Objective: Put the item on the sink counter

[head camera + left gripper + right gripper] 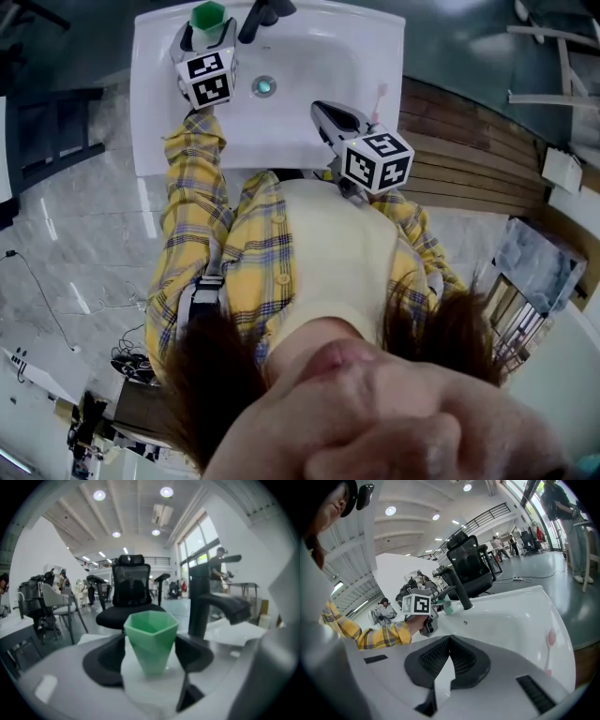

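Plaid sleeve (192,202): nearest, reaching to the far left.
Left gripper (151,656): jaws pinching the green cup (151,637) at its sides.
Green cup: on the sink counter's (150,112) far left corner, upright, mouth up, long axis vertical.
Faucet (200,602): just right of it.
Right gripper (449,656): jaws pressed together, empty, near right.

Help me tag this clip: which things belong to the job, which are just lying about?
Job: green cup, left claw around it, sink counter.
Lying about: faucet, pink toothbrush, shut right claw.
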The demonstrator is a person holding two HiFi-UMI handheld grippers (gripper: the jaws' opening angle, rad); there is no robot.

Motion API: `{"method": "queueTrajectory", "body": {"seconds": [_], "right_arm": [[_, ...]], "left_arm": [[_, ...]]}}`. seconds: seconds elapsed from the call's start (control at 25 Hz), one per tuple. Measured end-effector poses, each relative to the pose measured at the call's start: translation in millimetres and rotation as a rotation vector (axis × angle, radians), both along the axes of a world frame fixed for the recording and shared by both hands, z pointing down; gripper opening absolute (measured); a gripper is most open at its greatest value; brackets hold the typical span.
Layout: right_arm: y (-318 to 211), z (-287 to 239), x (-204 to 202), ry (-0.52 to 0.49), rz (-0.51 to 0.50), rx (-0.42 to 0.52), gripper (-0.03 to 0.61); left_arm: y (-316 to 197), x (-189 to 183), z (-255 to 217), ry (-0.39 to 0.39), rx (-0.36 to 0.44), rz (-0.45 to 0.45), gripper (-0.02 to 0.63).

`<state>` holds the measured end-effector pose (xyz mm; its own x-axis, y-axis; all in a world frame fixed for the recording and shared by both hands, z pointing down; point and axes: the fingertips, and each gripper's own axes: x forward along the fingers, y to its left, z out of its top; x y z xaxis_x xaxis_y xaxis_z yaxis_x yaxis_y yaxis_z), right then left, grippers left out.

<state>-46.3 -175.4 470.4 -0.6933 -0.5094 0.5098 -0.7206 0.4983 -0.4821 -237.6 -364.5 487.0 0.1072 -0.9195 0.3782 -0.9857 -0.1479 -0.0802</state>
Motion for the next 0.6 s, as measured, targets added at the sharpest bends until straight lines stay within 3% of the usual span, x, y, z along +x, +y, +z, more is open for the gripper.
{"method": "queueTrajectory", "body": {"seconds": [0.6], "right_arm": [[10,-11,18,-0.046,-0.010,0.034,0.013]], "left_arm": [[42,4,4,0.018,-0.064,-0.015,0.324]]}}
